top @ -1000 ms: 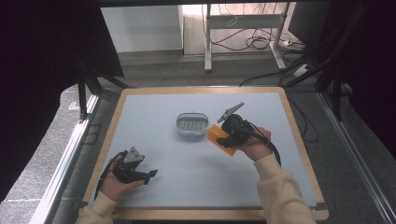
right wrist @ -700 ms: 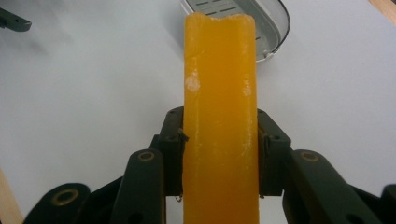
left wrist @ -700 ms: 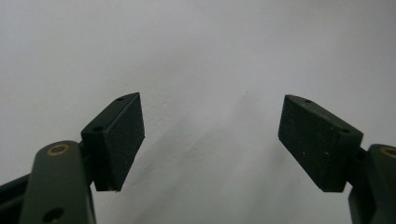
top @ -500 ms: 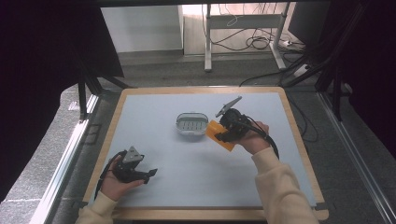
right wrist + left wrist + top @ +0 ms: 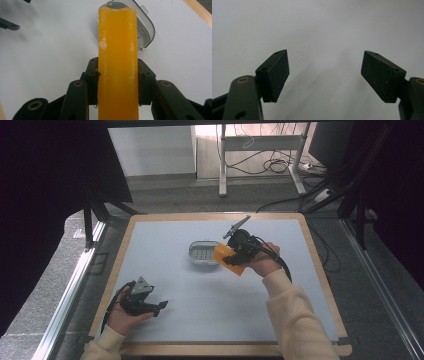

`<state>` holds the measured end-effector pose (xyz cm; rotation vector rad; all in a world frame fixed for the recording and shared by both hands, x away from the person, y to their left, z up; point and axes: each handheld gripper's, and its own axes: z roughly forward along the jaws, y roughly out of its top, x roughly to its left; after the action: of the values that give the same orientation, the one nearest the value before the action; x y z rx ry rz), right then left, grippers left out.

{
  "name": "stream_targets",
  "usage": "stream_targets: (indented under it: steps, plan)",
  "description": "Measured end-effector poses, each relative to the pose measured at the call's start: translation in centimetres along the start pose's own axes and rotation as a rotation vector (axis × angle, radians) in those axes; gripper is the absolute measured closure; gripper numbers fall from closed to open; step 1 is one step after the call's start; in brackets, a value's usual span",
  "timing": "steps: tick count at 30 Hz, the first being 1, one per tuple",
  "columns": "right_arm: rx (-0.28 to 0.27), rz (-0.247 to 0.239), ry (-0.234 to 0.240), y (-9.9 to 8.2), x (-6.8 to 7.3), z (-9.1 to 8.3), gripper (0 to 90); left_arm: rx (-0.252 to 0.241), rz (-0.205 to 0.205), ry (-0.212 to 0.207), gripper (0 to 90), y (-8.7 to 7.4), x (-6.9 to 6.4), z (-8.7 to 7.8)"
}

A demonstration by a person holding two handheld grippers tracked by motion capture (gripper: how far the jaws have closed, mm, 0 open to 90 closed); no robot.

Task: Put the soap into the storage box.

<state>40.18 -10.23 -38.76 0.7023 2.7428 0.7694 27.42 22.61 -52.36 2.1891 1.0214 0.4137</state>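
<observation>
My right gripper (image 5: 234, 256) is shut on an orange soap bar (image 5: 226, 256), held just right of a small grey soap dish (image 5: 203, 253) at the table's middle. In the right gripper view the orange soap bar (image 5: 117, 65) stands clamped between both jaws of my right gripper (image 5: 117, 85), its far end over the rim of the soap dish (image 5: 147, 32). My left gripper (image 5: 159, 306) rests near the front left of the table, held in a hand, pointing right. In the left gripper view my left gripper (image 5: 324, 75) is open, with bare table between its pads (image 5: 277, 75).
The white table top (image 5: 200, 310) has a wooden border (image 5: 215, 349). Metal rails run along the left side (image 5: 70, 290) and right side (image 5: 385, 285). Cables lie on the floor beyond the far edge (image 5: 275, 167).
My right gripper has carried the orange soap bar leftward, closer to the soap dish. The left gripper has stayed put.
</observation>
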Motion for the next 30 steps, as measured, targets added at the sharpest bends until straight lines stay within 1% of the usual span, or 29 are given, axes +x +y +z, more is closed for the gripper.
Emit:
stream_targets:
  steps: [8,17,20,28,30]
  plan:
    - [0.003,-0.006,0.003,0.7,-0.1,0.5,61.7,0.0,-0.001,0.001,22.6,0.0,0.0,0.0]
    - [0.004,-0.03,0.009,1.3,-0.3,1.0,61.7,-0.002,0.001,-0.004,22.5,0.1,-0.1,-0.1]
    - [0.0,-0.04,0.011,1.5,-0.4,1.3,61.7,0.002,0.01,-0.005,22.5,0.1,-0.1,-0.1]
    - [0.006,-0.044,0.016,2.1,-0.9,2.2,61.7,0.001,0.007,-0.006,22.5,0.1,-0.1,-0.1]
    - [0.015,-0.044,0.019,2.2,-1.0,2.4,61.7,0.001,0.007,-0.007,22.5,0.1,-0.1,-0.1]
